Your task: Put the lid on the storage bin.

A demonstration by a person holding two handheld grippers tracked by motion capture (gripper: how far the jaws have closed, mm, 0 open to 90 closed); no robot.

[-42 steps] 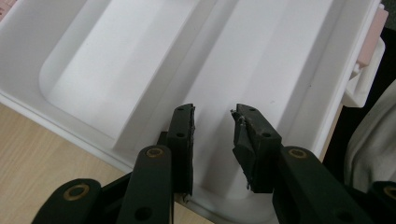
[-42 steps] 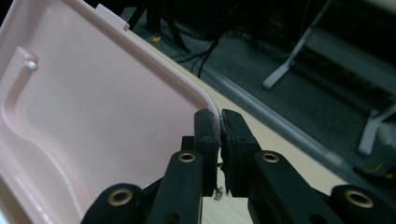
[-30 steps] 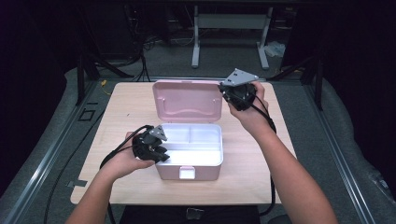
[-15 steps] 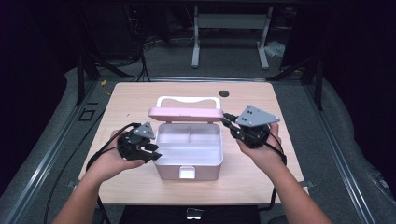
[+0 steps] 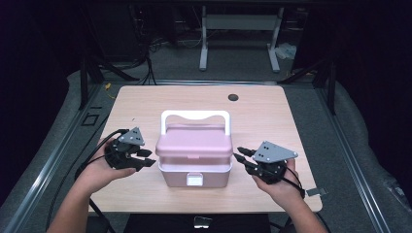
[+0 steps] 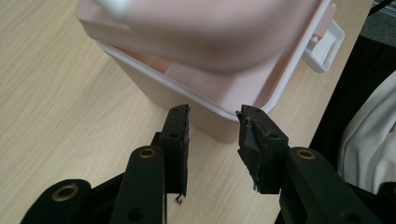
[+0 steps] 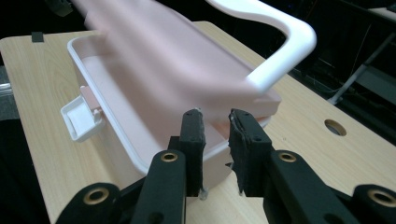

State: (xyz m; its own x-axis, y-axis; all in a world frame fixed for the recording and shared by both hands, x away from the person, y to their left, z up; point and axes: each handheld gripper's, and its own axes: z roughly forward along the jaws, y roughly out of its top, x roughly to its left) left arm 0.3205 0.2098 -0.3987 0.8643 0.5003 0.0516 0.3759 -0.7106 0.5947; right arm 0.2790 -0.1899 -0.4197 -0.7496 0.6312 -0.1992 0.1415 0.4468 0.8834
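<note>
Pink box on wooden table | lid apparently blurred | both claws apart, empty | dark room

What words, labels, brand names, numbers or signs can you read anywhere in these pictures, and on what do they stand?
None can be read: the pink storage box, its white latch, the wooden table and both grippers bear no legible text.

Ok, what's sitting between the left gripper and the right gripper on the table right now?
In the high view, the pink box stands between the left gripper and the right gripper, lid coming down, white handle up. Neither gripper holds it.
</note>
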